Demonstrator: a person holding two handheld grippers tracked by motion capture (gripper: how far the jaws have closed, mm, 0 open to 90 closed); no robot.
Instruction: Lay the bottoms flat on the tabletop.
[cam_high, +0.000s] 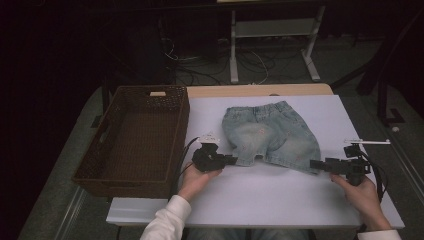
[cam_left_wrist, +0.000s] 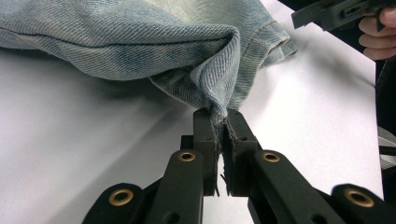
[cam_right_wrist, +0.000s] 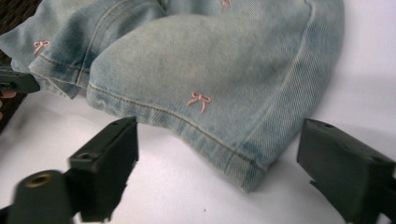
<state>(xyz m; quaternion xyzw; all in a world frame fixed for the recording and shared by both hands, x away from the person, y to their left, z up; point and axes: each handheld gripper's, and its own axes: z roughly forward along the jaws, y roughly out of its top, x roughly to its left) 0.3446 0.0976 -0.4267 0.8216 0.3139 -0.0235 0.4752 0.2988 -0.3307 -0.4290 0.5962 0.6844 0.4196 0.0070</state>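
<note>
Small light-blue denim shorts (cam_high: 270, 132) with tiny pink bows lie flat on the white table (cam_high: 250, 197), waistband away from me. My left gripper (cam_high: 234, 160) is shut on the hem of the shorts' left leg. In the left gripper view the denim (cam_left_wrist: 140, 42) is bunched up between the two pressed jaws (cam_left_wrist: 222, 116). My right gripper (cam_high: 312, 164) is open at the right leg's outer corner. In the right gripper view its jaws (cam_right_wrist: 219, 140) stand wide on either side of that hem corner (cam_right_wrist: 243, 172), apart from the cloth.
A dark brown wicker basket (cam_high: 182, 125) with nothing in it stands at the table's left side, close to my left hand. Beyond the far table edge are a white stand (cam_high: 272, 30) and cables on the floor.
</note>
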